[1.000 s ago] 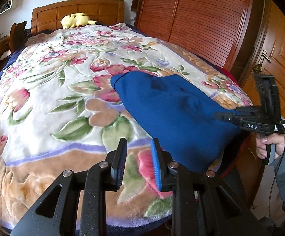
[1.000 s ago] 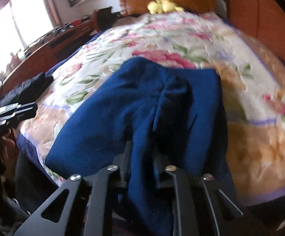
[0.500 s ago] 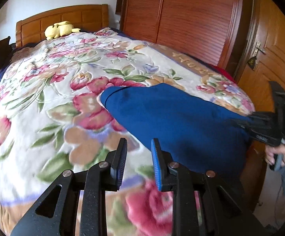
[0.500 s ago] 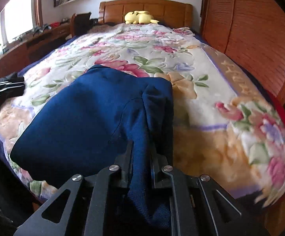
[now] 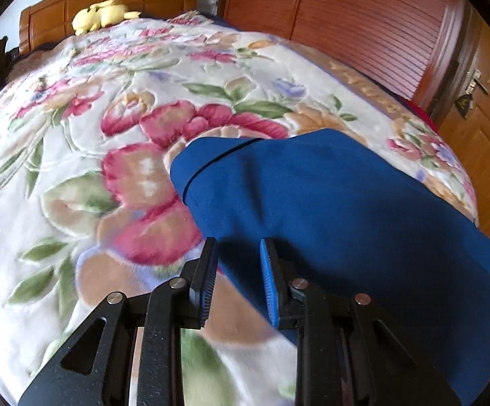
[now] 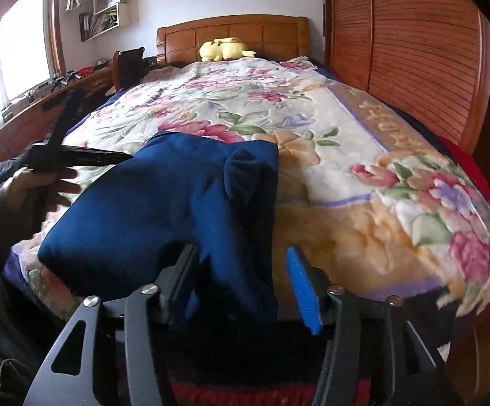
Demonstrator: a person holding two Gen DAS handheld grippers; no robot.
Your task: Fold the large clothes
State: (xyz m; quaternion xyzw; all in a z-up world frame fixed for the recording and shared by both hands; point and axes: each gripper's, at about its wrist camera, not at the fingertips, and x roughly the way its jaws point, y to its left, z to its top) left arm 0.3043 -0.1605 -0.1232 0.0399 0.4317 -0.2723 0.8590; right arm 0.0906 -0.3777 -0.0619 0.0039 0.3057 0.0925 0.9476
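Here the blue garment [image 6: 163, 203] is lying near the foot end of the bed, on the floral blanket [image 6: 363, 182], with part of it hanging over the bed's edge toward the cameras. It is showing as a deep, plain blue with a soft, slightly fuzzy surface. In the left wrist view the garment [image 5: 329, 203] is looking folded over, with a dark seam line running along its far corner. In the right wrist view a rumpled fold is standing up along its right side, and a strip of the cloth is drooping down between the fingers of the right gripper [image 6: 245, 277]. Those jaws have just been opening and are standing wide apart, the blue-padded finger well clear of the cloth, the other finger's contact being hard to judge. The left gripper [image 5: 236, 270] is hovering over the garment's near edge with its jaws a little apart and nothing pinched between them; the cloth is lying behind and below the fingers. The left hand [image 6: 38, 186] is showing at the left side of the right wrist view, wrapped around its tool. Gold lettering is running along the blanket's border, too distorted to read. A yellow plush toy [image 6: 226, 49] is resting by the wooden headboard [image 6: 231, 30].
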